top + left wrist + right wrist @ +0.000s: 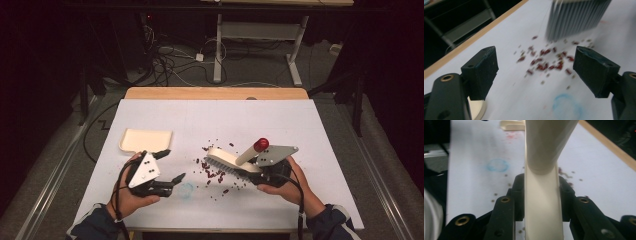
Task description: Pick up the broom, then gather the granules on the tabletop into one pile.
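Red bits [214, 172] lie spread on the white table [300, 130], near its middle. Most sit in a loose bunch, and a few lie farther off toward the far side. The brush [227, 161] stands right over the bunch, with its pale bristles down at the bits. In the left tool's view the bristles [576, 17] hang just past the red bits [544, 63].

The right tool [265, 175] pinches the brush by its cream handle [543, 202]. Its jaws press on both sides of the handle, so the hold looks firm. The handle ends in a red tip [260, 144] that points up and away.

The left tool [170, 167] is spread wide, with nothing between its jaws. It hovers just left of the bits. Behind it, near the left side of the table, lies a cream dustpan [146, 140], flat and apart from the bits. A faint blue ring [186, 190] marks the table close to the left tool.

I think the step in hand is sweeping the bits into one pile. The dustpan is not in use yet. Next, the free left tool likely has to take the dustpan and set its edge flat on the table beside the pile. Then the brush can push the bits in with short, soft strokes, so none roll off.
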{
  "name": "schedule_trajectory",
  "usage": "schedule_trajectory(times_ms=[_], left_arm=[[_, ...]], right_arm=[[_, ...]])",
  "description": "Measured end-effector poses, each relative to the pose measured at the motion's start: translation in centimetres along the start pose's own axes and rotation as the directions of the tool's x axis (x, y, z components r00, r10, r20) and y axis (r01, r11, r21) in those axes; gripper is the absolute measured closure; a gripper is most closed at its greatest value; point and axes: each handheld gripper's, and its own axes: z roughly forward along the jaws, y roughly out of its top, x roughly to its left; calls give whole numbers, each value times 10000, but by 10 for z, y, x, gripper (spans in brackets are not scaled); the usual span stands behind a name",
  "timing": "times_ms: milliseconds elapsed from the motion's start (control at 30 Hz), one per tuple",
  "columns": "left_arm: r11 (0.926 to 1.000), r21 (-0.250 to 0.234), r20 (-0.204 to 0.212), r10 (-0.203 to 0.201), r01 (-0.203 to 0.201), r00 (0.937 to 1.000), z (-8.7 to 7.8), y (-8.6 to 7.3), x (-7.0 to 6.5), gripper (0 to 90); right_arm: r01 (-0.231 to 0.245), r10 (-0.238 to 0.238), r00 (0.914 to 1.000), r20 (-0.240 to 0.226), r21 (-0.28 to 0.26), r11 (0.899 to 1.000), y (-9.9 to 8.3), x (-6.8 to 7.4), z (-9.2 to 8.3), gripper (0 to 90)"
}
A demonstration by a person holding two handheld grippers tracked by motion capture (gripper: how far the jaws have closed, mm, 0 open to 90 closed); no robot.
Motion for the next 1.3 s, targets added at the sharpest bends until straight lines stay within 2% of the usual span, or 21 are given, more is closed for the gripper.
schedule_trajectory(times_ms=[33, 100, 133, 200, 233, 267, 333, 400, 433, 467, 500, 533, 600, 633, 667, 767, 900, 967, 1033, 1200, 1300], left_arm=[[9991, 421, -723, -68, 99, 9974, -5, -17, 7, 189], [9981, 551, -848, -228, 276, 9961, -7, -24, 11, 184], [9952, 779, -1247, -484, 584, 9910, -13, -37, 17, 185], [9914, 717, -1292, -998, 1097, 9866, -18, -48, 22, 185], [9914, 717, -1292, -998, 1097, 9866, -18, -48, 22, 185], [9845, 944, -1438, -1333, 1477, 9806, -21, -57, 22, 185], [9814, 937, -1441, -1530, 1674, 9777, -22, -60, 21, 185], [9822, 971, -1467, -1454, 1605, 9784, -24, -61, 19, 189], [9841, 957, -1530, -1339, 1496, 9791, -24, -60, 17, 189], [9860, 928, -1516, -1233, 1383, 9807, -24, -59, 15, 189], [9872, 983, -1487, -1099, 1253, 9827, -23, -58, 14, 189], [9899, 1025, -1548, -818, 983, 9846, -22, -58, 13, 189], [9893, 1213, -1573, -621, 817, 9856, -20, -57, 12, 189], [9886, 1306, -1580, -539, 749, 9860, -18, -57, 11, 189], [9864, 1457, -1565, -534, 765, 9862, -18, -58, 10, 189], [9850, 1551, -1633, -495, 752, 9853, -16, -58, 10, 189], [9861, 1471, -1673, -522, 773, 9845, -15, -59, 12, 189], [9852, 1529, -1701, -508, 773, 9841, -15, -59, 13, 189], [9843, 1606, -1672, -464, 736, 9848, -15, -60, 12, 189], [9830, 1686, -1690, -445, 733, 9846, -17, -61, 11, 189], [9834, 1667, -1627, -439, 713, 9857, -16, -61, 11, 189]], right_arm=[[-97, 95, 9997, 223, 60, 9999, -1, -3, -2, 675], [-376, 368, 9975, 598, 112, 9992, -3, -9, -6, 676], [-510, 502, 9955, 804, 87, 9987, -3, -12, -7, 676], [-669, 648, 9907, 1196, 136, 9977, -4, -18, -11, 675], [-712, 681, 9871, 1449, 164, 9973, -5, -21, -13, 676], [-723, 674, 9825, 1738, 225, 9971, -6, -23, -15, 676], [-722, 620, 9721, 2264, 371, 9967, -8, -27, -17, 676], [-915, 760, 9615, 2642, 470, 9947, -12, -33, -19, 676], [-915, 760, 9615, 2642, 470, 9947, -12, -33, -19, 676], [-918, 664, 9482, 3107, 680, 9935, -15, -39, -17, 676], [-985, 670, 9406, 3329, 784, 9920, -17, -43, -16, 676], [-985, 670, 9406, 3329, 784, 9920, -17, -43, -16, 676], [-1295, 885, 9292, 3588, 918, 9873, -24, -54, -10, 676], [-1295, 885, 9292, 3588, 918, 9873, -24, -54, -10, 676], [-1467, 945, 9180, 3852, 1085, 9832, -27, -61, -4, 676], [-1548, 878, 9045, 4173, 1294, 9794, -28, -72, 9, 676], [-1375, 544, 9046, 4227, 1685, 9761, -22, -84, 37, 677], [-1035, 92, 9068, 4214, 2015, 9740, -17, -88, 55, 677], [-933, -60, 9064, 4224, 2141, 9724, -14, -88, 63, 677], [-223, -812, 9123, 4014, 2465, 9689, 1, -90, 101, 677], [-218, -733, 9165, 3932, 2321, 9725, 5, -90, 110, 677]])
